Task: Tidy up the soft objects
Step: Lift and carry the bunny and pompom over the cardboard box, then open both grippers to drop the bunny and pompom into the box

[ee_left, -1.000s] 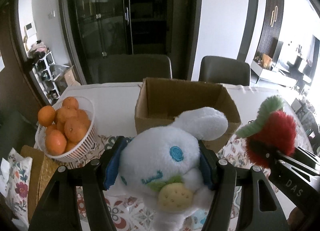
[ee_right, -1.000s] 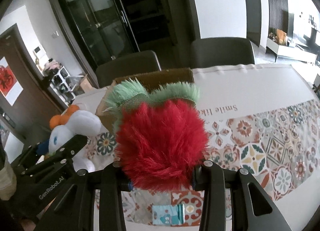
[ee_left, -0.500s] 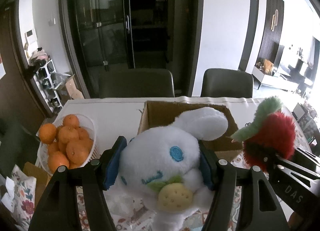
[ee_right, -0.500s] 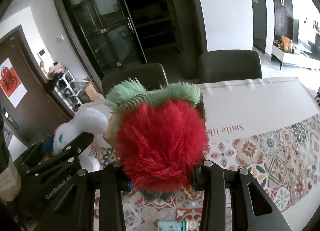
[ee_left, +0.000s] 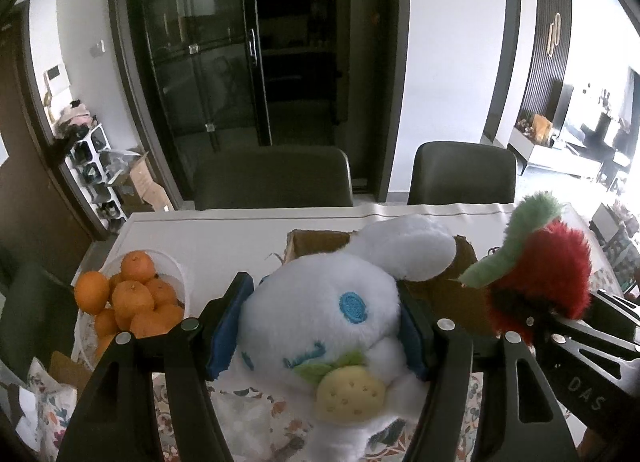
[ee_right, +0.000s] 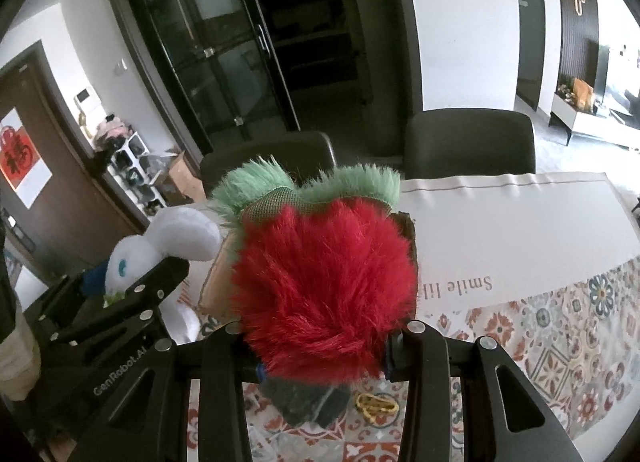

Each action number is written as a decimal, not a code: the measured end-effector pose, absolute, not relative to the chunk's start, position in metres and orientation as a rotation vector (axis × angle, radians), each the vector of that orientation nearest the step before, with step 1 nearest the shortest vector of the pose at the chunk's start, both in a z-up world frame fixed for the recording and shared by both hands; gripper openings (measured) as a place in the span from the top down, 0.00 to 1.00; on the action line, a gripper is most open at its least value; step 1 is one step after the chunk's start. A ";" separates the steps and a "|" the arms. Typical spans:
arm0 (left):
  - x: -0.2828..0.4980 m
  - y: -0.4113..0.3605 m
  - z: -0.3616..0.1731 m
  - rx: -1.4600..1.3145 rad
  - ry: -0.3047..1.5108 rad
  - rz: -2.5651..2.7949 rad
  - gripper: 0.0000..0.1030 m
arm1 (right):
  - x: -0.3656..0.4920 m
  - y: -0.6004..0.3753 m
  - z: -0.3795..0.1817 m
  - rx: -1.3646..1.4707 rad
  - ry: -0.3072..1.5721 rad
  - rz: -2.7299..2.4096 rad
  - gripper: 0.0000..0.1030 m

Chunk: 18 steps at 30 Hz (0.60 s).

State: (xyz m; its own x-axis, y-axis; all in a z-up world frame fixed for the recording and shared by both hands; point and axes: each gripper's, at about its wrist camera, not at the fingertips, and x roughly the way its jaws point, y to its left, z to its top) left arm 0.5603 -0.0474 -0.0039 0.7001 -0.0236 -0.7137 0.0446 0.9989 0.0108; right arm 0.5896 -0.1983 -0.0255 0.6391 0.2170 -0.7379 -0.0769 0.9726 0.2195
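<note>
My left gripper (ee_left: 322,326) is shut on a white plush rabbit (ee_left: 332,302) with a blue eye and a yellow strawberry patch, its blue pads pressed into both sides of the head. One floppy white ear hangs over the open cardboard box (ee_left: 320,240) just behind it. My right gripper (ee_right: 322,354) is shut on a furry red strawberry plush (ee_right: 324,294) with a green leafy top; the same strawberry plush (ee_left: 544,274) shows at the right of the left wrist view. In the right wrist view the rabbit (ee_right: 160,246) sits at the left, and the box (ee_right: 218,274) is mostly hidden behind the red plush.
A white basket of oranges (ee_left: 128,294) stands left of the box. The table (ee_right: 500,229) carries a white and patterned cloth. Two dark chairs (ee_left: 276,177) stand at its far edge. A small yellow item (ee_right: 376,402) lies on the cloth below the right gripper.
Both grippers have risen and moved toward the box with their plush toys still held. The box now sits lower in both views and is more hidden behind the toys.
</note>
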 end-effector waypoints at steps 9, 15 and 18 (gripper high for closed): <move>0.596 -0.046 -0.016 0.035 0.840 -0.030 0.36 | 0.627 -0.198 -0.039 0.160 0.935 0.177 0.61; 0.619 -0.048 -0.031 0.051 0.875 -0.036 0.36 | 0.652 -0.201 -0.057 0.152 0.997 0.170 0.61; 0.628 -0.051 -0.038 0.055 0.886 -0.043 0.36 | 0.660 -0.201 -0.068 0.146 1.027 0.169 0.61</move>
State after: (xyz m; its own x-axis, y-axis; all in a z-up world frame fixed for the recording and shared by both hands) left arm 0.6279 -0.0511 -0.0381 0.6319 -0.0151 -0.7749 0.0607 0.9977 0.0300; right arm 0.6601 -0.2009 -0.0678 0.5064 0.2081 -0.8368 -0.0714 0.9772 0.1998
